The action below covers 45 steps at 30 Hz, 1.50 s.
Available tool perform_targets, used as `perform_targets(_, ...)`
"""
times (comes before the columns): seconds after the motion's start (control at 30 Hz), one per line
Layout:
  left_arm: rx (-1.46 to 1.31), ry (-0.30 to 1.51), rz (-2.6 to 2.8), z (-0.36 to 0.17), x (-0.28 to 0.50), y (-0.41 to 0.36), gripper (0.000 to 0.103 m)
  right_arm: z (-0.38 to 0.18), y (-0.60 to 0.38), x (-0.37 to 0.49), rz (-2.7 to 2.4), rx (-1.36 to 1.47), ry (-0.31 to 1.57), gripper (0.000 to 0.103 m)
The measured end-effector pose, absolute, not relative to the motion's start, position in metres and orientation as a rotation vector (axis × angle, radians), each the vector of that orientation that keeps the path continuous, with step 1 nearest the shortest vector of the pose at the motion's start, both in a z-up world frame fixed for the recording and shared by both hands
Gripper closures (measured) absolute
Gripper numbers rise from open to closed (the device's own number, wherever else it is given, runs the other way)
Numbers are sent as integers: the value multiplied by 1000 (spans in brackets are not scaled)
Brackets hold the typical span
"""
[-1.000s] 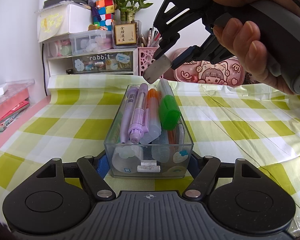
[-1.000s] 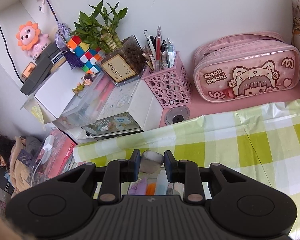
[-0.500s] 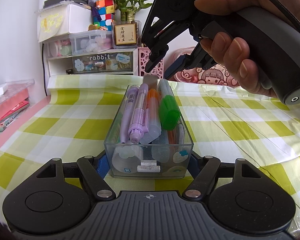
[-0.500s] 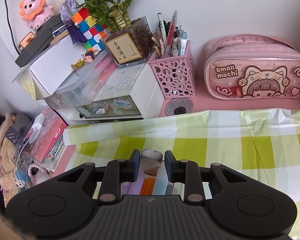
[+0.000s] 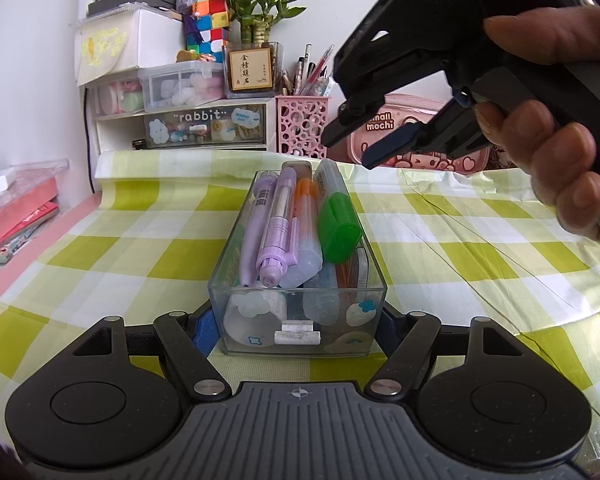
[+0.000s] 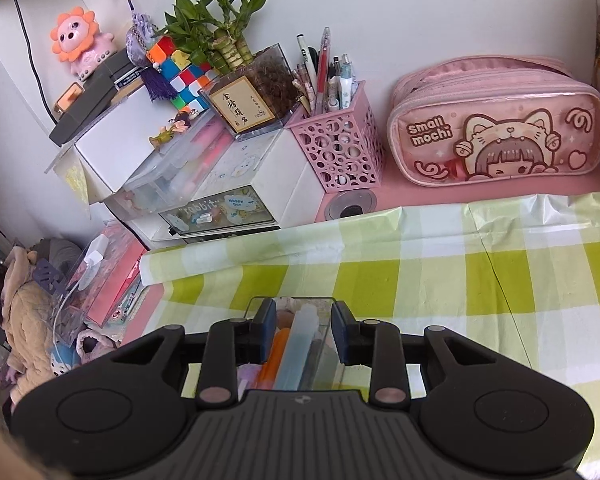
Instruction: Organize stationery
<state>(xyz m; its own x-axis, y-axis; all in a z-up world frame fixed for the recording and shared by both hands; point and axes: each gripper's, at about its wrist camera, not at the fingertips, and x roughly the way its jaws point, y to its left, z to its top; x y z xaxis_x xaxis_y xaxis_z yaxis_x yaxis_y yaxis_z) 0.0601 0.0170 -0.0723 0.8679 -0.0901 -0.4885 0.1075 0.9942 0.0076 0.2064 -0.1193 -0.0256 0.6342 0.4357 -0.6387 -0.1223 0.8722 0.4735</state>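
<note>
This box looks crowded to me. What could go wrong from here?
The clear box is heaped: the purple pen and green cap lie above its rim, so a nudge from the right gripper, open just above the far end, could roll them out. The left gripper clamps only the near end; the box might pivot.

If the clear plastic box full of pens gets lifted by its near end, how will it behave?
The clear box looks rigid, so it probably won't flex. Its smooth walls may slip in the left claw, shut on its near end. It is long and heaped with pens like the green marker, so the far end may sag and spill.
</note>
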Motion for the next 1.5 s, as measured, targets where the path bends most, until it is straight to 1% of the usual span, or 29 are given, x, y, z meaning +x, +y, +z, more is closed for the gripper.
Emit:
perform_targets(0.13, 36, 513, -103, -72, 61, 16, 31, -35, -142, 186, 338, 484, 800, 73)
perform_targets(0.4, 34, 538, -100, -72, 67, 16, 31, -54, -175, 144, 326, 519, 759, 71)
perform_targets(0.53, 15, 578, -84, -67, 73, 15, 31, -58, -185, 129, 329, 527, 740, 65)
perform_targets(0.73, -10, 659, -78, -59, 95, 12, 31, -62, -197, 112, 319, 542, 722, 62)
perform_targets(0.87, 5, 673, -72, -59, 109, 9, 31, -67, -198, 105, 306, 549, 716, 59)
perform_targets(0.93, 15, 658, -66, -62, 114, 6, 30, -70, -194, 101, 302, 533, 709, 54)
perform_targets(1.0, 12, 656, -59, -62, 117, 6, 30, -73, -190, 98, 314, 520, 703, 52)
perform_targets(1.3, 4, 646, -57, -63, 118, 6, 30, -75, -182, 95, 313, 493, 700, 51)
perform_targets(1.5, 4, 648, -67, -63, 118, 7, 30, -74, -182, 94, 293, 498, 711, 48)
